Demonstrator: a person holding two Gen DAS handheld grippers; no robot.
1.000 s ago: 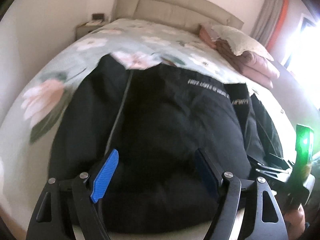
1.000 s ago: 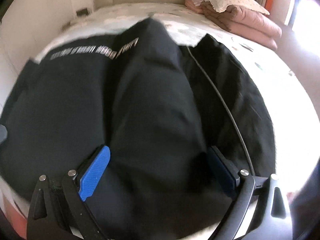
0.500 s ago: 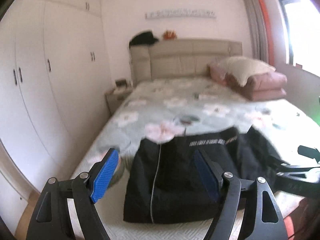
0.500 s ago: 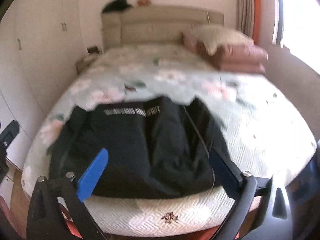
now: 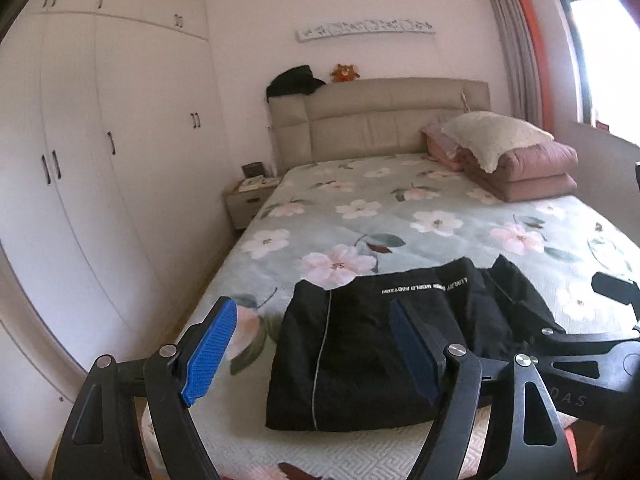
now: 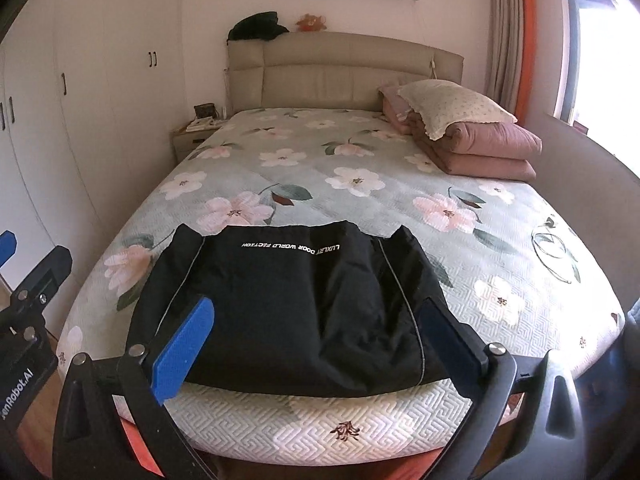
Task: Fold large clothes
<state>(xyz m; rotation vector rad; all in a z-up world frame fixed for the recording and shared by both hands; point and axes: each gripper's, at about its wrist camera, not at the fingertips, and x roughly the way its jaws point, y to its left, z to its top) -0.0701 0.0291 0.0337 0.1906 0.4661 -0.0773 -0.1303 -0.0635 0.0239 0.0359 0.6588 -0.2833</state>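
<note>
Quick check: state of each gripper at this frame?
Left gripper: open, holding nothing, raised off the black jacket.
Right gripper: open, holding nothing, also clear of the jacket.

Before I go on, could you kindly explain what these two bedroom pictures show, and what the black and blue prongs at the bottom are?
No robot arm is here: a person holds a two-finger gripper in each hand, and each carries a wide-angle camera looking forward along its fingers. The prongs are those fingers, with blue pads. One picture comes from the left gripper, the other from the right gripper. Both stand open and hold nothing. Ahead, on the foot of the bed with its floral cover, lies a folded black jacket with white lettering. Near the headboard, a cream pillow rests on folded pink quilts. White wardrobes line the left wall.
</note>
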